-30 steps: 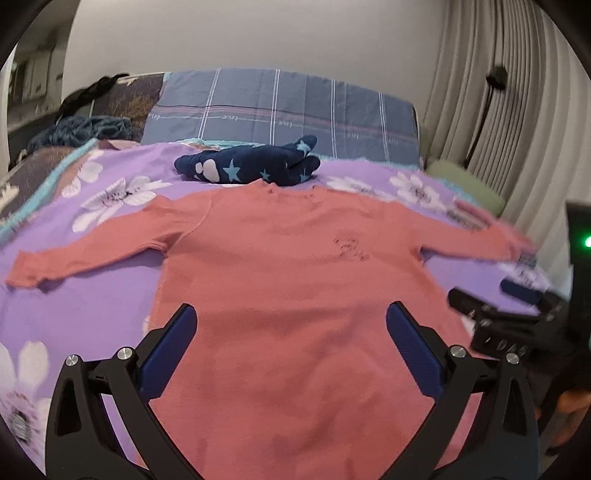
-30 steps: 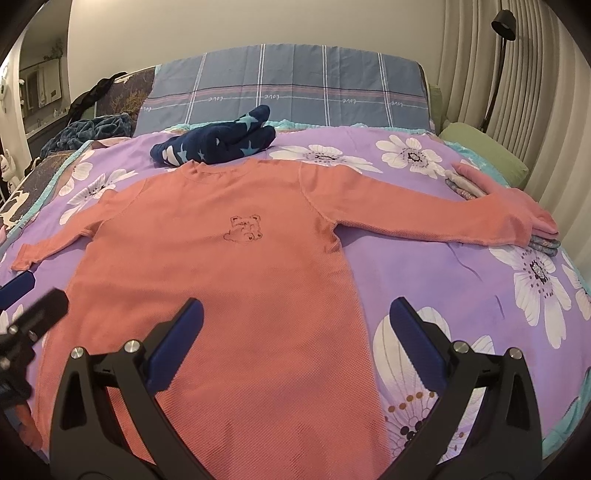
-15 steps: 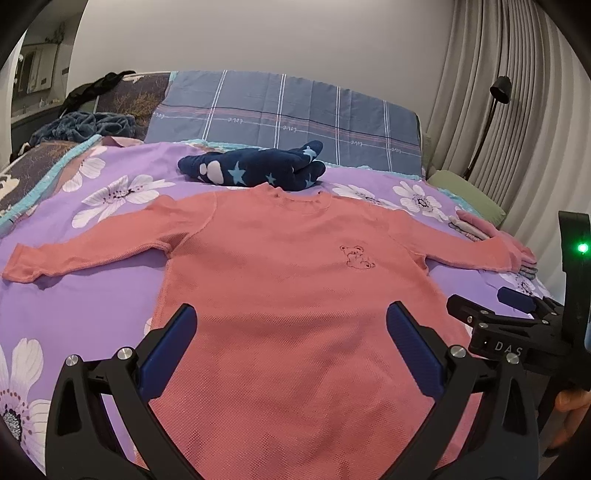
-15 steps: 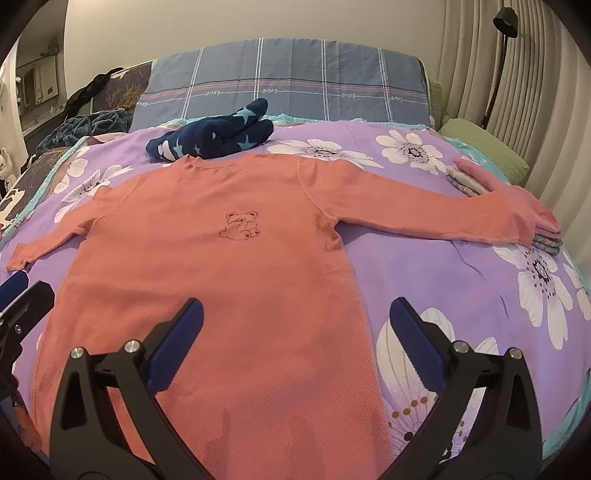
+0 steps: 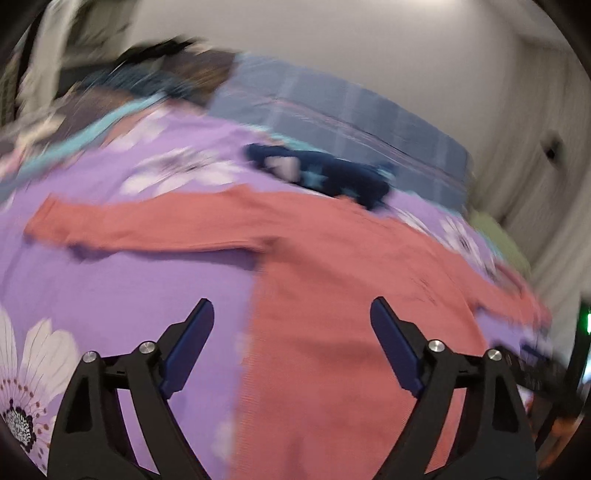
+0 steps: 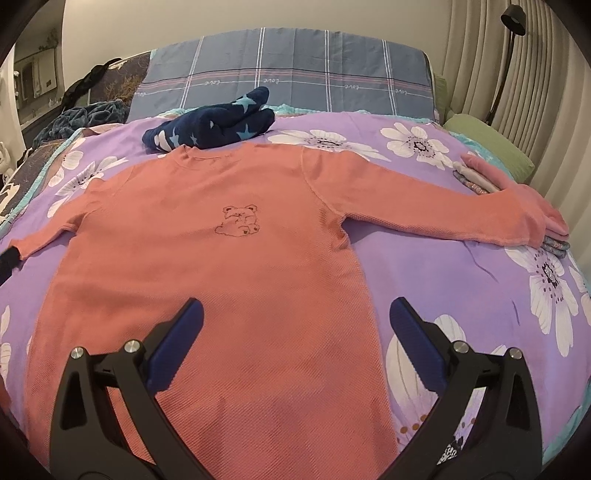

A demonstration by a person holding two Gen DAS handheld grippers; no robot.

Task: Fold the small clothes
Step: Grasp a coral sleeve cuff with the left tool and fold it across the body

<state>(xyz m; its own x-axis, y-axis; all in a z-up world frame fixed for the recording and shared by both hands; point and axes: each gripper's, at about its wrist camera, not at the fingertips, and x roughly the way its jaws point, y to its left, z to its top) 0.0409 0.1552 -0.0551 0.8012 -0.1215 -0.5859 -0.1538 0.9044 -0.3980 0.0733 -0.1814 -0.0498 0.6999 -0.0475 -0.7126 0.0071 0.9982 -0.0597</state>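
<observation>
A salmon-pink long-sleeved top (image 6: 229, 258) with a small bear drawing lies flat, face up, sleeves spread, on the purple flowered bedspread (image 6: 443, 280). My right gripper (image 6: 295, 332) hovers open over the top's lower right side, nothing between its blue pads. In the blurred left wrist view the top (image 5: 351, 295) fills the right half, its left sleeve (image 5: 140, 225) stretching away. My left gripper (image 5: 291, 332) hangs above the top's left side edge, its jaws closing but still wide, with nothing pressed between them. A dark tip of the left gripper shows at the far left of the right view.
A navy star-print garment (image 6: 210, 125) lies bunched beyond the collar. A small stack of folded clothes (image 6: 480, 177) sits under the right sleeve's cuff. A grey plaid pillow (image 6: 288, 81), a green cushion (image 6: 487, 144), curtains and a floor lamp (image 6: 513, 18) stand behind.
My left gripper swept left and rolled, from over the top's middle to its left side edge; its jaws narrowed a little. The right gripper crept slightly forward. The top has not moved.
</observation>
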